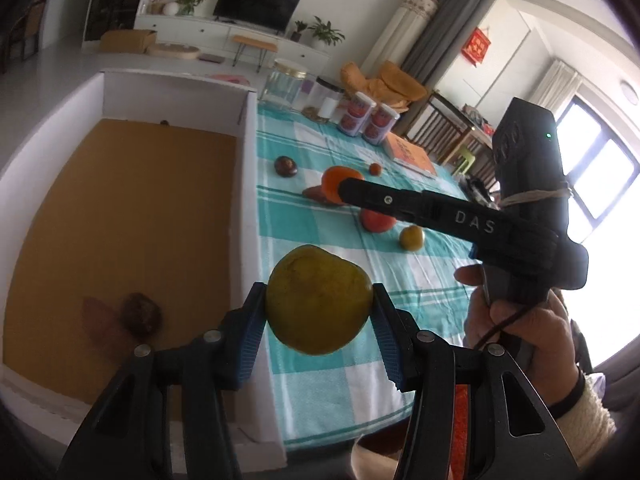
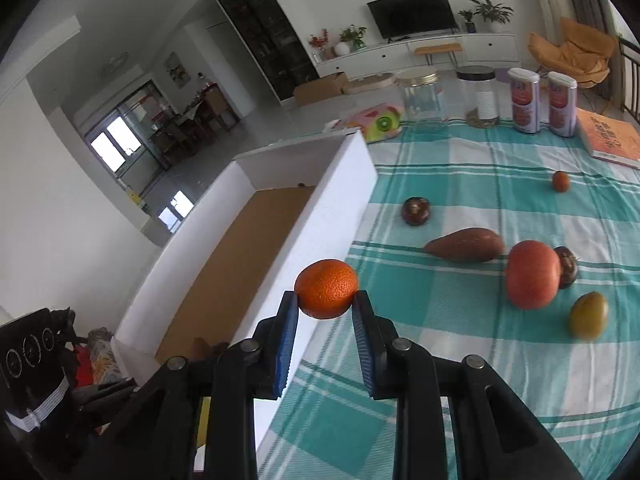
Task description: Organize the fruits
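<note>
My left gripper [image 1: 319,300] is shut on a large yellow-green fruit [image 1: 318,298], held above the table just right of the white box wall [image 1: 249,216]. The box [image 1: 120,240] has a brown floor with a dark fruit [image 1: 141,314] in it. My right gripper [image 2: 325,298] is shut on a small orange [image 2: 327,288], held above the box's wall [image 2: 332,208]. It also shows in the left wrist view [image 1: 340,188]. Loose on the cloth lie a red-orange fruit [image 2: 532,278], a brown elongated fruit [image 2: 466,245], two dark fruits [image 2: 416,211], a small yellow-green fruit [image 2: 589,315] and a tiny orange one [image 2: 561,181].
The table has a teal checked cloth [image 2: 460,320]. At its far edge stand two glass jars [image 2: 420,96], two red-labelled canisters [image 2: 524,100] and an orange book [image 2: 612,138]. A fruit-print pouch [image 2: 380,122] lies behind the box.
</note>
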{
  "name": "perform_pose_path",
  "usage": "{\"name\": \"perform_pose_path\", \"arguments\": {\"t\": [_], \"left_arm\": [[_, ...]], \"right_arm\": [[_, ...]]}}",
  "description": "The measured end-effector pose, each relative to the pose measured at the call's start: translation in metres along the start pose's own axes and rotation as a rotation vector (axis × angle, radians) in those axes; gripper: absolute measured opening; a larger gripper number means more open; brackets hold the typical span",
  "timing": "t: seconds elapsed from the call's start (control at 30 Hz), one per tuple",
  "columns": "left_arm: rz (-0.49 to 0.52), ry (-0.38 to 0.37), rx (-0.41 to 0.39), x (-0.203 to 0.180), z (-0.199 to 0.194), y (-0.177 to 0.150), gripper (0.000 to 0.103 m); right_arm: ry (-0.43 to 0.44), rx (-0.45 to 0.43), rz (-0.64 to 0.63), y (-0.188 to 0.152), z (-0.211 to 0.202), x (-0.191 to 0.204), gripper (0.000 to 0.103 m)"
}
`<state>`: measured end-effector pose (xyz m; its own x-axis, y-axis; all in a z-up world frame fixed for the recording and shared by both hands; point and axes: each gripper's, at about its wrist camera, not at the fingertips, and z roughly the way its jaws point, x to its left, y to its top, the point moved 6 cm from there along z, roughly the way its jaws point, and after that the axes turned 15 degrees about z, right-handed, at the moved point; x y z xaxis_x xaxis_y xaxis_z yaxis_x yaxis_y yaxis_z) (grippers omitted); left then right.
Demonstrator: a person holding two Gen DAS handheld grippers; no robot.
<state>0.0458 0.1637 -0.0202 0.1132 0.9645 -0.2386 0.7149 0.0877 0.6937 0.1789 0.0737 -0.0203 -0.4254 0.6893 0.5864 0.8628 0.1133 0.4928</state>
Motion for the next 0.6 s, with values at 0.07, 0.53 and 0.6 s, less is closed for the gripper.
{"name": "perform_pose_path", "arguments": {"t": [0.07, 0.53, 0.6], "left_arm": [[-0.037, 0.105, 0.003, 0.034, -0.013, -0.01, 0.053], [-0.131, 0.398, -0.059, 0.092, -0.026, -0.02, 0.09], [-0.079, 0.33, -0.087, 0.064, -0.018, -0.007, 0.091]], "right_arm": [[0.069, 0.061, -0.025, -0.022, 0.021, 0.039, 0.028], [-0.095, -0.067, -0.053, -0.066, 0.024, 0.024, 0.086], [-0.186, -0.172, -0.016, -0.066, -0.005, -0.012, 0.095]]}}
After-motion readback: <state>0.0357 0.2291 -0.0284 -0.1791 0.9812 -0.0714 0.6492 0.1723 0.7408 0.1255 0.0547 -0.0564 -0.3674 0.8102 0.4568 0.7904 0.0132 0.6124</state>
